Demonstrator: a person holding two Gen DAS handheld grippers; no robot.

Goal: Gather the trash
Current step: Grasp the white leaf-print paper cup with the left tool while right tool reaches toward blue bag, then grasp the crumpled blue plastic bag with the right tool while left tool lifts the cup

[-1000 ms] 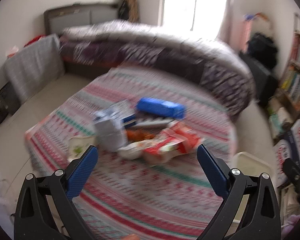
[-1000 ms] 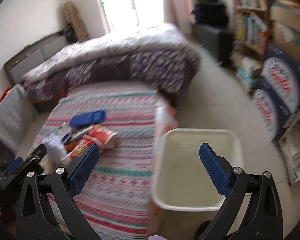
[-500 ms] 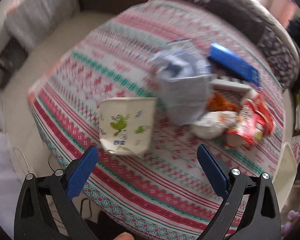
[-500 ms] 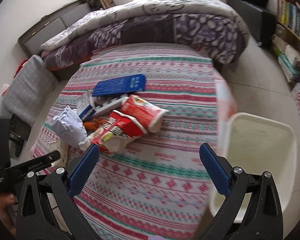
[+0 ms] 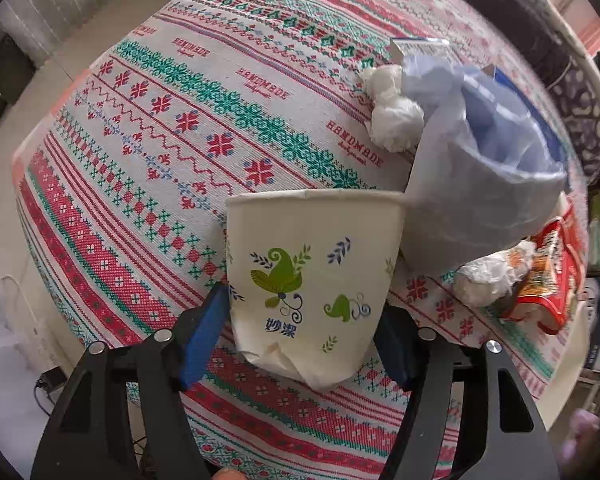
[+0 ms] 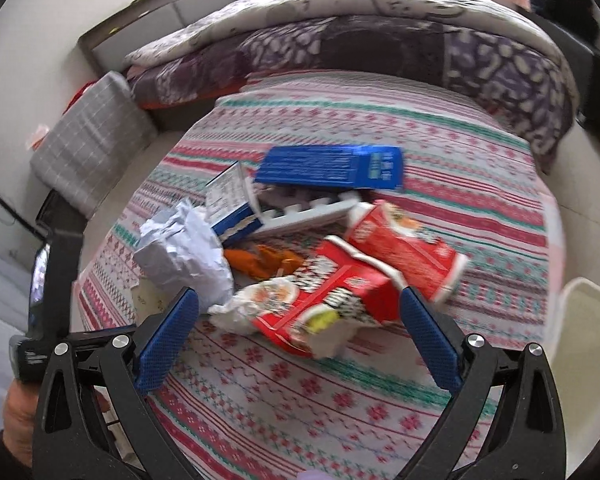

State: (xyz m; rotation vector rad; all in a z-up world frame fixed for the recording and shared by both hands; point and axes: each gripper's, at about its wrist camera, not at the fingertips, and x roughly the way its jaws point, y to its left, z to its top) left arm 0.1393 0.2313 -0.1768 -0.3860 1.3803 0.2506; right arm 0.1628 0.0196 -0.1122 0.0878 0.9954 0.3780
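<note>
A white paper cup (image 5: pixel 312 280) with green leaf prints lies on the patterned cloth (image 5: pixel 188 128), its bottom crumpled. My left gripper (image 5: pixel 300 304) points down over it; the jaws are closing, and the blue pads (image 5: pixel 204 332) lie against the cup's two sides. Beside the cup sit a crumpled pale blue paper bag (image 5: pixel 480 184) and white tissue wads (image 5: pixel 396 120). My right gripper (image 6: pixel 296 296) hangs open just above the red snack wrappers (image 6: pixel 340 300), nothing between its fingers. A blue box (image 6: pixel 332 166), a white carton (image 6: pixel 236 204) and orange scraps (image 6: pixel 264 260) lie behind them.
A cream plastic bin (image 6: pixel 588 340) stands on the floor off the table's right edge. A bed with a purple quilt (image 6: pixel 380 48) runs along the far side and a grey cushion (image 6: pixel 88 140) sits at the left. A hand (image 6: pixel 16 412) carries the left gripper's body (image 6: pixel 56 280).
The left gripper came down and forward onto the paper cup and its jaws narrowed around it. The right gripper swung left from above the bin to over the red wrappers.
</note>
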